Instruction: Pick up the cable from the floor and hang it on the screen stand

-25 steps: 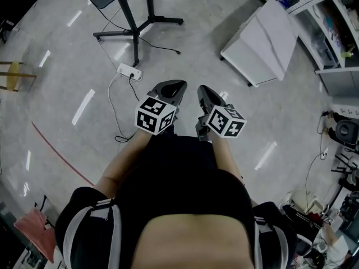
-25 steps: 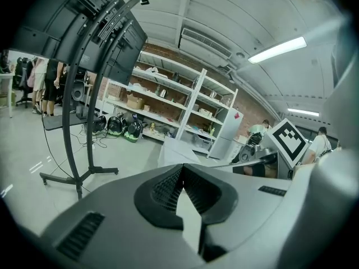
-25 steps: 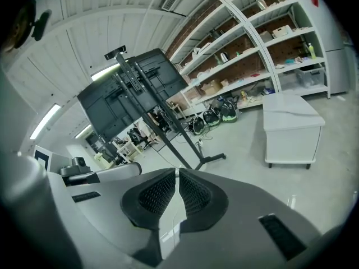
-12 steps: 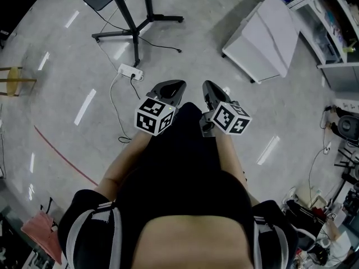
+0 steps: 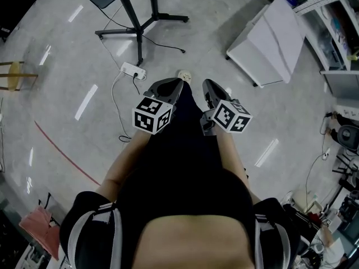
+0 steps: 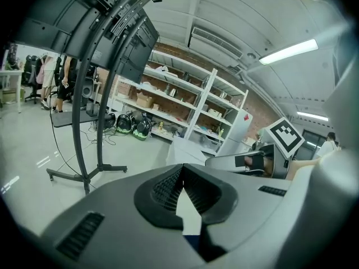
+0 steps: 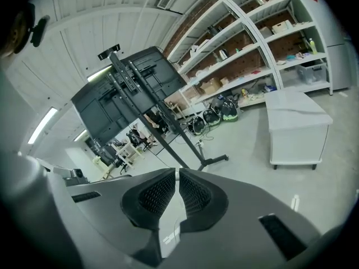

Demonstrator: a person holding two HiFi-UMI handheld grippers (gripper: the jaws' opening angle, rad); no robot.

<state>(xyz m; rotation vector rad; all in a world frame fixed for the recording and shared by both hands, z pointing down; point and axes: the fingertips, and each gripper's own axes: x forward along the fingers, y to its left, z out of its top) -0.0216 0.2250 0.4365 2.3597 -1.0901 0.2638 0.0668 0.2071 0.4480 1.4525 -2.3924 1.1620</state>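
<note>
I hold both grippers side by side at centre frame, above my dark lap. The left gripper [image 5: 171,86] has its jaws pressed together with nothing between them. The right gripper [image 5: 210,88] is also closed and empty. The cable [image 5: 112,97] lies on the grey floor left of the left gripper, trailing down from a white power strip [image 5: 133,70]. The black screen stand [image 5: 136,32] sits in the upper left.

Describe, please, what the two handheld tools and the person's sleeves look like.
Both the left tool and right tool are grey, rounded shells with black ribbed pads, each carrying a white cube printed with black square markers. Short dark sleeves bear pale stripes.
</note>
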